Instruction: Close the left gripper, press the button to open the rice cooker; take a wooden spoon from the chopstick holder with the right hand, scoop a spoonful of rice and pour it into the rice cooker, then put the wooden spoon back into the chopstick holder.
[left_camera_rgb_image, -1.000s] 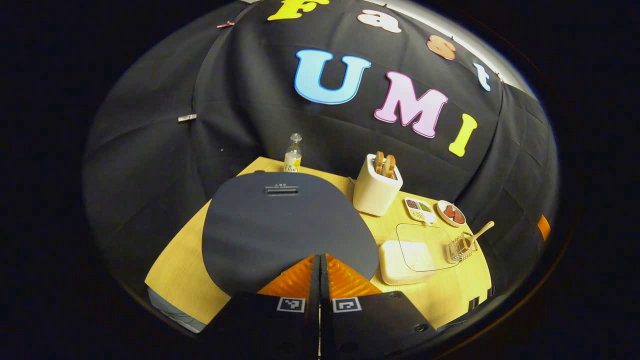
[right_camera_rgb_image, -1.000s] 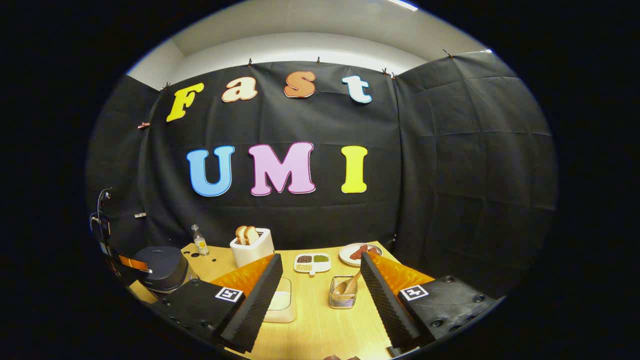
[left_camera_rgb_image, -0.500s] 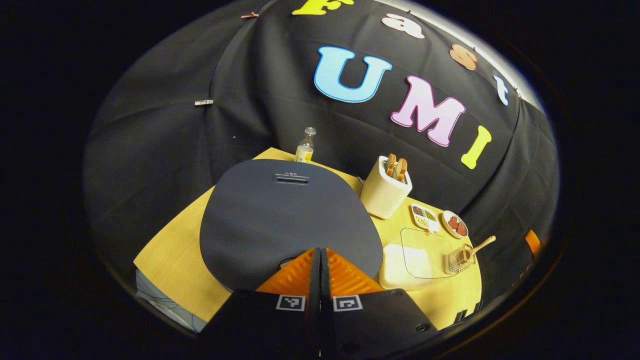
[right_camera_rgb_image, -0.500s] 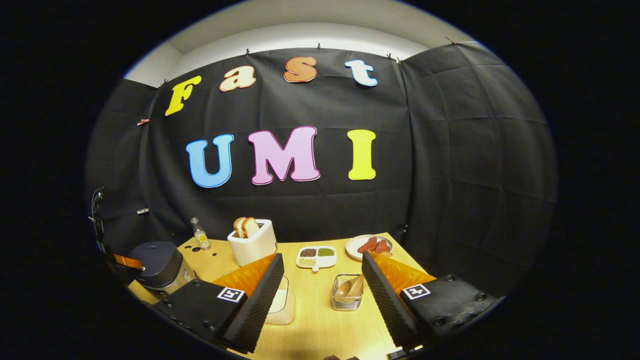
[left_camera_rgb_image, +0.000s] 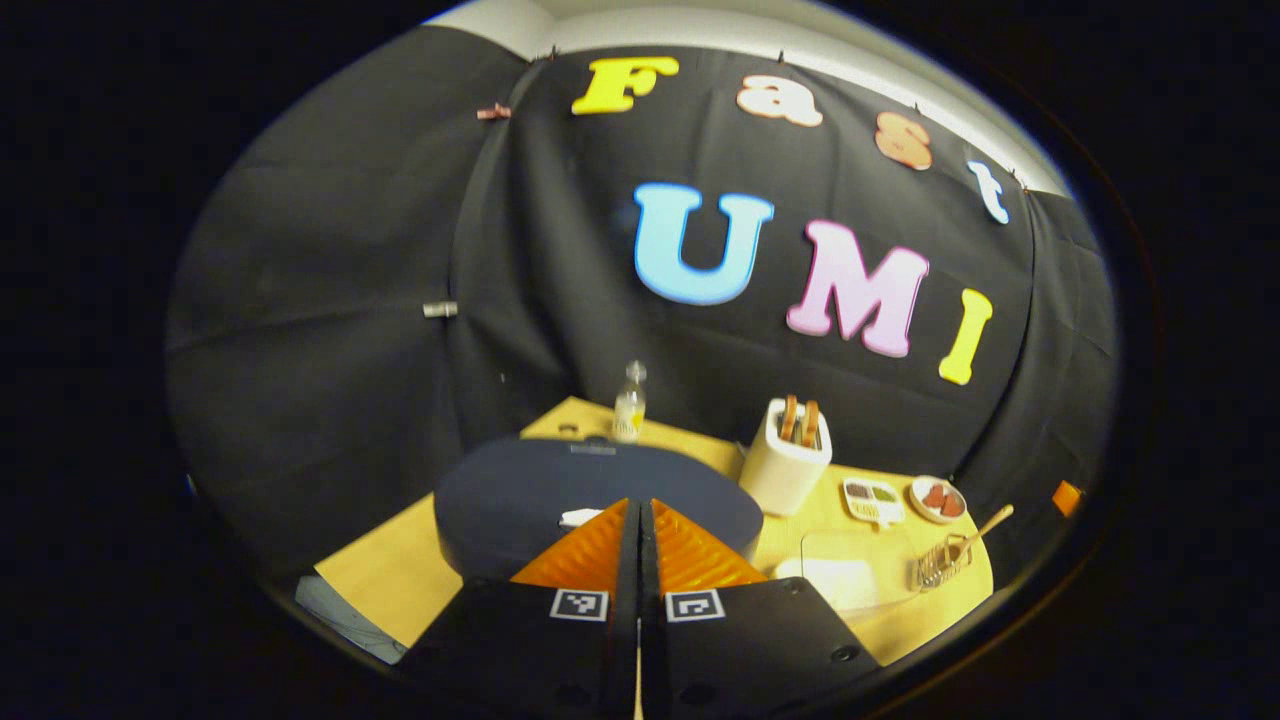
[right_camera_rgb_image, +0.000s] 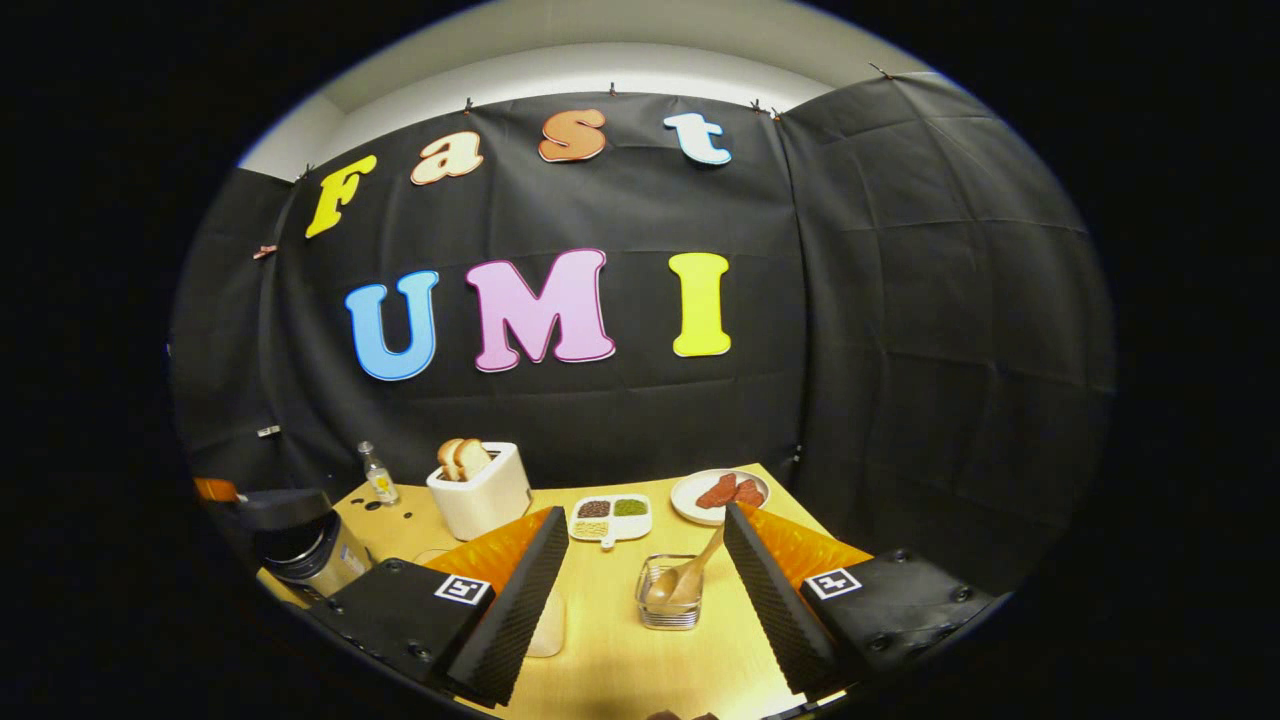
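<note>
Hovering with fingers pressed together, left gripper above rice cooker lid; right gripper spread wide facing wooden spoon in chopstick holder.

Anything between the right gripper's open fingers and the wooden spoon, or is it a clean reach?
Clean reach, by the right gripper view: only bare table lies between the right gripper and the wooden spoon standing in the chopstick holder.

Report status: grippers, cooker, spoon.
Left gripper shut at dark rice cooker lid. Right gripper open, facing wooden spoon in wire holder. Path clear.
</note>
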